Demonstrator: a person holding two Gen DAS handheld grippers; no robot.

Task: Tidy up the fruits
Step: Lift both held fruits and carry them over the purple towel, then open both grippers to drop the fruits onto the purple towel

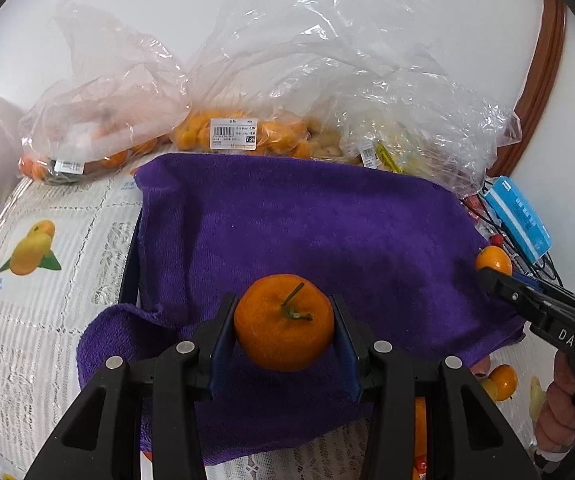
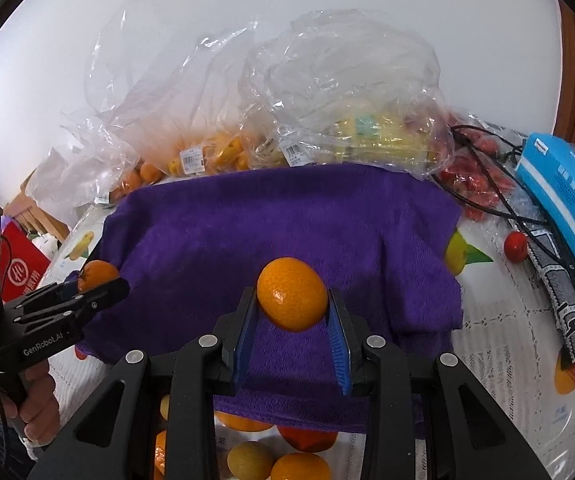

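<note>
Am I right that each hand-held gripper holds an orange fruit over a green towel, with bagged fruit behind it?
Not quite: the towel is purple, as both wrist views show. The rest holds: the left hand-held gripper grips a stemmed orange, the right hand-held gripper a smaller one, with bagged fruit behind.

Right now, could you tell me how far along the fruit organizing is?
Nothing lies on the purple towel yet. In hand: the left gripper clamps a stemmed mandarin, the right gripper a second mandarin. Left: the fruit in the plastic bags behind.
</note>
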